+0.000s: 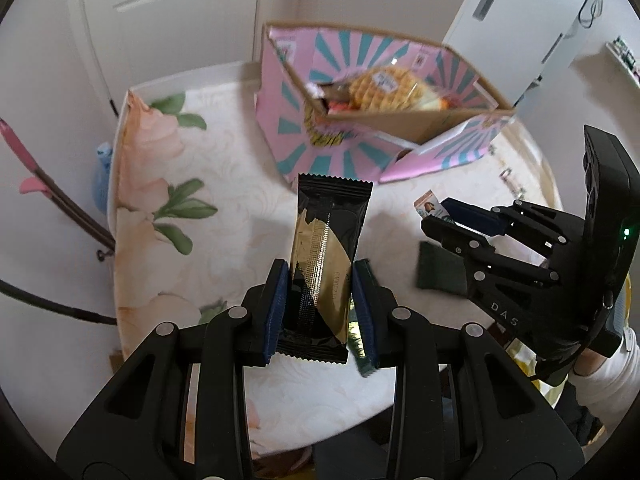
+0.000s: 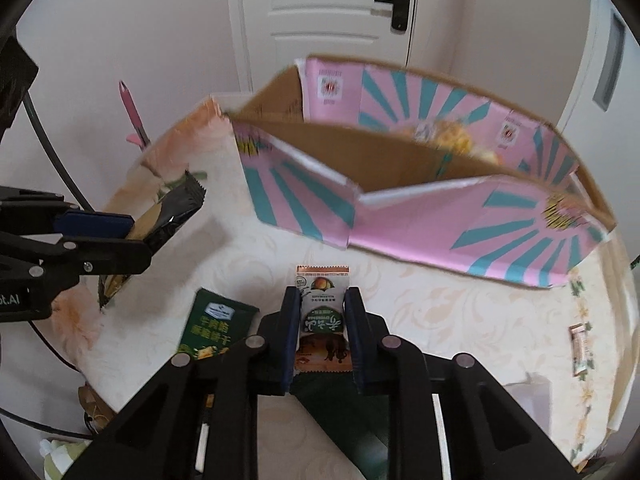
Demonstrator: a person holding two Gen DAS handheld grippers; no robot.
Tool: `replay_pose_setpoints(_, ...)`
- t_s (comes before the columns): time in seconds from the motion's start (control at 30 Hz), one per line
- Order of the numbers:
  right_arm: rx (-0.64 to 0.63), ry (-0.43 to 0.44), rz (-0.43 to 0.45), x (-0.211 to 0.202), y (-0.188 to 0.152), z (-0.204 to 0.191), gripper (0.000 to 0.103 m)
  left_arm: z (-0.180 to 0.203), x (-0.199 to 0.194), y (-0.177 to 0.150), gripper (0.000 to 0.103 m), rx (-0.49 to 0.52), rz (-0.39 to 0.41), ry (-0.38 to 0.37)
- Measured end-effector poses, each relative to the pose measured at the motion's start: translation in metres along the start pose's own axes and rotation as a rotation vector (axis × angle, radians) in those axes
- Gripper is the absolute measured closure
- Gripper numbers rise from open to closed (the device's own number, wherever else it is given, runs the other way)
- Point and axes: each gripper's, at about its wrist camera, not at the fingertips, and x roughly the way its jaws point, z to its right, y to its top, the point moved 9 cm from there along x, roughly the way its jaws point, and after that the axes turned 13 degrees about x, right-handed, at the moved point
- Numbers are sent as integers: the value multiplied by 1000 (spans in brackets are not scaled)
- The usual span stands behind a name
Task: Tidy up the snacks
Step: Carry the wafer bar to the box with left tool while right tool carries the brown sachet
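So the table (image 2: 420,300) is covered with a cream cloth printed with big peach flowers and green leaves. Sitting on it toward the back is an open pink cardboard box (image 2: 420,216) with teal sunburst stripes. A dark green snack packet (image 2: 216,328) lies flat near the front edge, and there's a small copper-colored snack packet (image 2: 581,350) lying off near the right edge, well apart from the green one.

Snacks (image 1: 376,92) inside box (image 1: 344,160) on table (image 1: 224,208)
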Motion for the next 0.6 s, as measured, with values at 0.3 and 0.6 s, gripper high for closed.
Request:
replay_pose_setpoints(0.3, 64, 14, 75, -63, 36, 6, 82, 14, -48, 34, 74, 7, 107, -7)
replay_pose_setpoints(0.6, 93, 35, 161, -96, 89, 33, 82, 20, -68, 100, 74, 22, 203, 34)
